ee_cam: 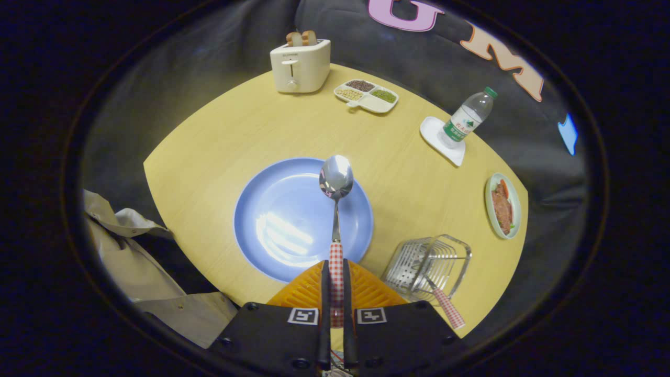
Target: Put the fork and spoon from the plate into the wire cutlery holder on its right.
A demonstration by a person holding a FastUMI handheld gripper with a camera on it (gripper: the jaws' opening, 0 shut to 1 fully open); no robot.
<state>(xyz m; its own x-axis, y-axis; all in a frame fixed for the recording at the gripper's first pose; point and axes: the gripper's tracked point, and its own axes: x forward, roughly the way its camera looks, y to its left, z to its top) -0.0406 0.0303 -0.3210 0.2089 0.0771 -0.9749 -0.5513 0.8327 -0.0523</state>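
Observation:
My gripper (pixel 335 283) is shut on the spoon (pixel 336 209), both fingers pressing its red-checked handle. The shiny bowl points straight ahead, held above the blue plate (pixel 282 209), which lies bare on the yellow table. To the right of the fingers stands the wire cutlery holder (pixel 426 264). A fork (pixel 445 303) rests in it, its red-checked handle sticking out toward me.
Far across the table stand a cream toaster (pixel 300 66) with bread and a divided dish of beans (pixel 366 96). A water bottle (pixel 468 118) stands on a white coaster, and a small plate of food (pixel 503 206) sits at the right edge. A beige garment (pixel 136 267) hangs left.

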